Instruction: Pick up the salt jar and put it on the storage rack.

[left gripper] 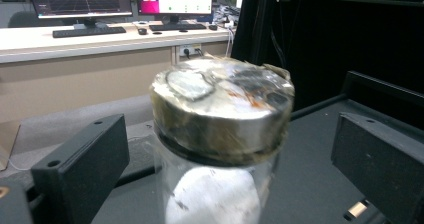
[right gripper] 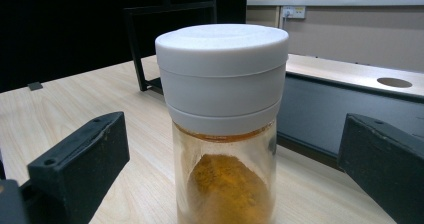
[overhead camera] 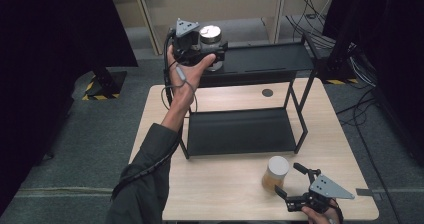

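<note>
A glass jar with a silver lid stands on the top shelf of a black two-tier rack. My left gripper is open, its jaws on either side of that jar with a gap on both sides. A jar of orange powder with a white lid stands on the wooden table in front of the rack. My right gripper is open around it, jaws apart from the glass.
The rack's lower shelf is bare. A round cable hole sits in the table behind the rack. A grey tape strip lies at the table's right edge. Cables run over the floor at right.
</note>
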